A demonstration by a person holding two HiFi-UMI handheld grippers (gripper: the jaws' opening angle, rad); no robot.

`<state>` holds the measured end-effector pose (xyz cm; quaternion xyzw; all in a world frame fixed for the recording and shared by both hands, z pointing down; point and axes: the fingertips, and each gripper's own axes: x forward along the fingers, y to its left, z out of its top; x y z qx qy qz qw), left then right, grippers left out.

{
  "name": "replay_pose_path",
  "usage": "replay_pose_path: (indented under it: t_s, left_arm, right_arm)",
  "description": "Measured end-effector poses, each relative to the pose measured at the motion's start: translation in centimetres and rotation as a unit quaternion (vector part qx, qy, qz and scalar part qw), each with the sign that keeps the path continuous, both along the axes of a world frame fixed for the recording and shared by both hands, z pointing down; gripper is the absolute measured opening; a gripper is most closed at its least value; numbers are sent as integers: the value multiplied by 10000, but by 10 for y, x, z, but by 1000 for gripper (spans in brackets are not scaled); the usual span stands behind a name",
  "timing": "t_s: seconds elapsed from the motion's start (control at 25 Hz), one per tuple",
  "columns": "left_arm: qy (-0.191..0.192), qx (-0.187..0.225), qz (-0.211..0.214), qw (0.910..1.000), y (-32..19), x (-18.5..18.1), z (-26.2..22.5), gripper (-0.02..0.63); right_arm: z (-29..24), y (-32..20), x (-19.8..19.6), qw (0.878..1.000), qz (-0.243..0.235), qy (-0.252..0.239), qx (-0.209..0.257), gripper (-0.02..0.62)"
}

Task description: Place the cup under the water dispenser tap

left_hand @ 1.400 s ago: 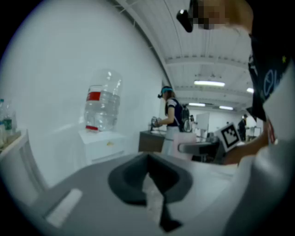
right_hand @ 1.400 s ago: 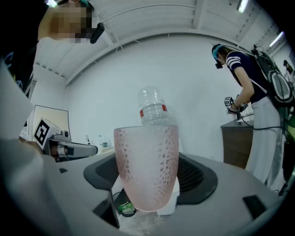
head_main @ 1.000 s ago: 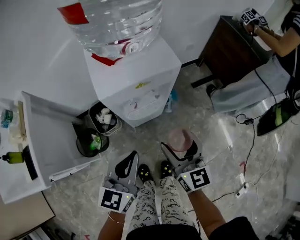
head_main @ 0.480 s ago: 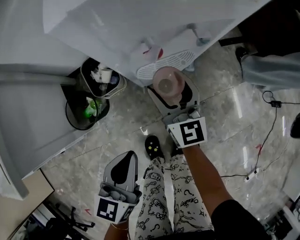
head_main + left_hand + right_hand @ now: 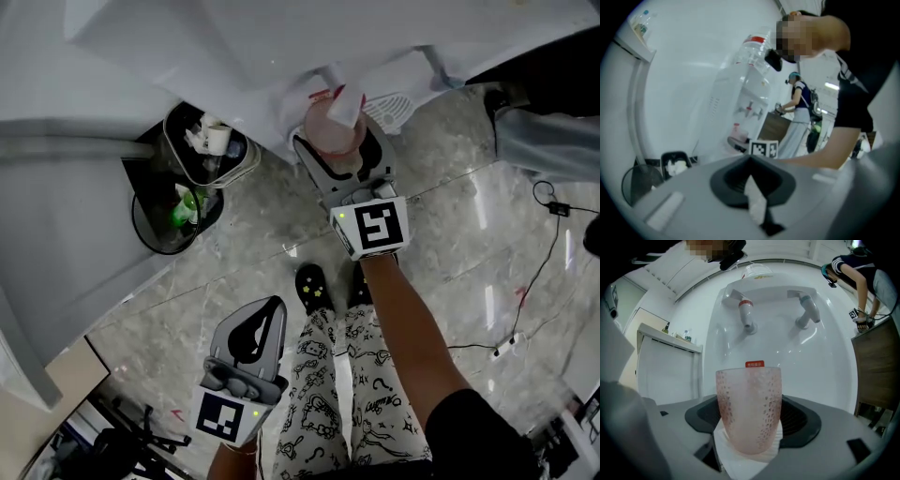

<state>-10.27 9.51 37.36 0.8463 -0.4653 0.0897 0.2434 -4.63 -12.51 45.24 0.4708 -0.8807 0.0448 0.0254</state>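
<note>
A pink speckled cup (image 5: 749, 408) stands upright between the jaws of my right gripper (image 5: 750, 446), which is shut on it. In the head view the cup (image 5: 328, 122) is at the front of the white water dispenser (image 5: 281, 56), just left of its drip tray (image 5: 392, 105). The right gripper view shows the red tap (image 5: 746, 312) above the cup and slightly beyond it, with the blue tap (image 5: 806, 310) to its right. My left gripper (image 5: 265, 314) hangs low by my leg, shut and holding nothing; its white pads (image 5: 754, 204) meet.
Two black waste bins (image 5: 173, 225) (image 5: 211, 150) with rubbish stand left of the dispenser, beside a white cabinet (image 5: 56, 234). My shoes (image 5: 309, 286) are on the marble floor. A cable and power strip (image 5: 511, 342) lie at the right. Another person (image 5: 799, 103) stands beyond the dispenser.
My right gripper has carried the cup forward to the dispenser's front, close under the taps. The left gripper has stayed low near my legs.
</note>
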Motion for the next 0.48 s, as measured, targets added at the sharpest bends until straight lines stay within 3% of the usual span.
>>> replay_pose_path:
  t_s: [0.2,0.28,0.48]
  left_arm:
    - [33,-5,86,10000,-9,5,-6,-12]
    - [58,-8,49,10000,-13,3,-8,-12]
    - [5,-15,23,10000,-19,4,-12,-12]
  right_arm:
    - [15,-2,-3,9990,-158,333,-244,382]
    - [24,-1,-3,9970,-232,498,-539,382]
    - [38,11,4,9919,-375,403,-1149,382]
